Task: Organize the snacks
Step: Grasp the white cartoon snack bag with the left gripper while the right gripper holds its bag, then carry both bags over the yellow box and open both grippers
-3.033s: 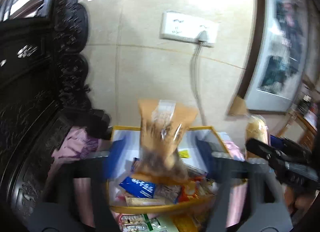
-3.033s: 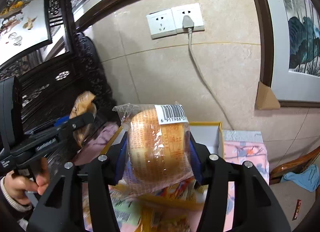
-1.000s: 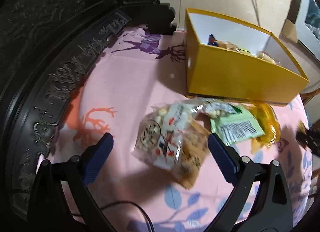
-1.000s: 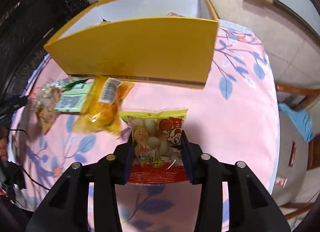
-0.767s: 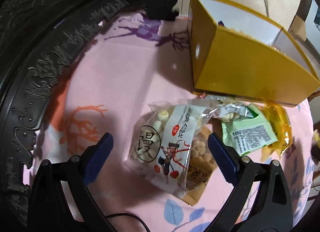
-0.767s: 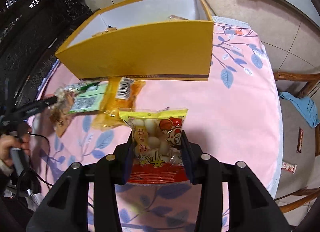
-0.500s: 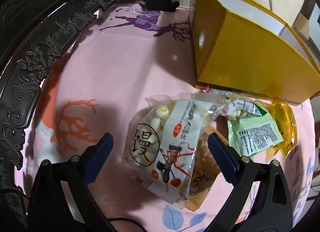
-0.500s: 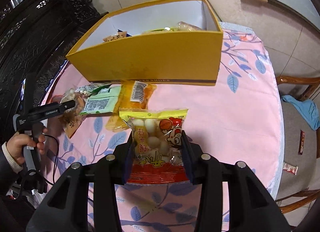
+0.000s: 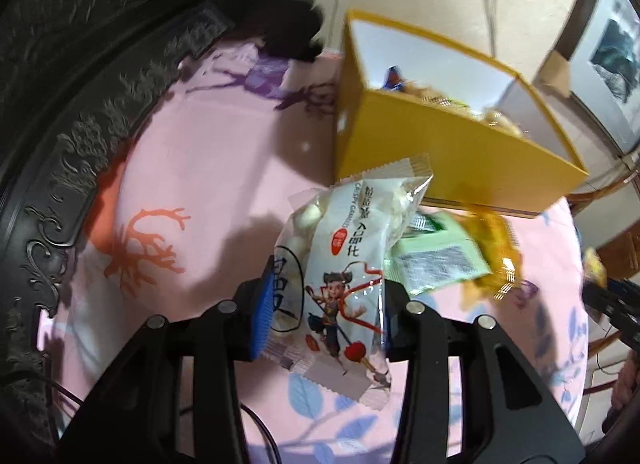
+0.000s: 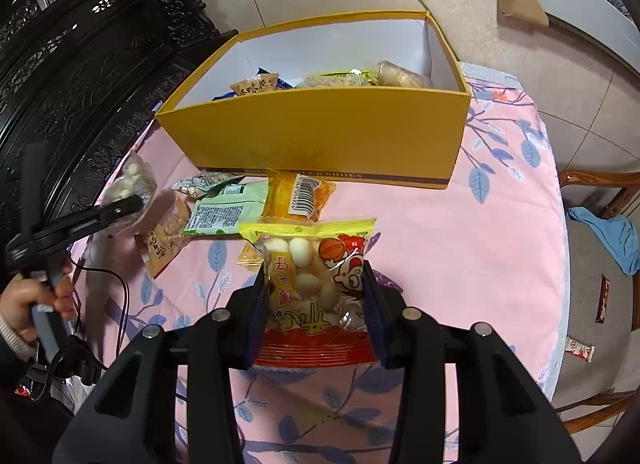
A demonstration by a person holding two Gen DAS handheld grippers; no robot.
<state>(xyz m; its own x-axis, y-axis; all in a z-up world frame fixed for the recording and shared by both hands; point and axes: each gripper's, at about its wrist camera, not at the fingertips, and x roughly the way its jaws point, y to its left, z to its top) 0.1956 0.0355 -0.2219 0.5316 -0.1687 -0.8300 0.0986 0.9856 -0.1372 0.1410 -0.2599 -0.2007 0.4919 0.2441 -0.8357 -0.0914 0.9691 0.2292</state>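
Observation:
My left gripper (image 9: 324, 304) is shut on a white snack bag with a cartoon figure (image 9: 348, 264) and holds it above the pink tablecloth. It also shows in the right wrist view (image 10: 132, 184). My right gripper (image 10: 314, 292) is shut on a yellow and red bag of white balls (image 10: 312, 264), lifted over the table. The yellow box (image 10: 320, 136) holds several snack packs and stands beyond both grippers; it shows in the left wrist view too (image 9: 452, 160).
A green pack (image 10: 224, 212), an orange pack with a barcode (image 10: 296, 196) and a brown pack (image 10: 164, 240) lie on the cloth in front of the box. Dark carved furniture (image 9: 80, 64) borders the left. A wooden chair (image 10: 600, 192) stands at the right.
My left gripper has closed on the white cartoon bag and lifted it off the cloth. My right gripper has risen with its bag, so the box's inside shows.

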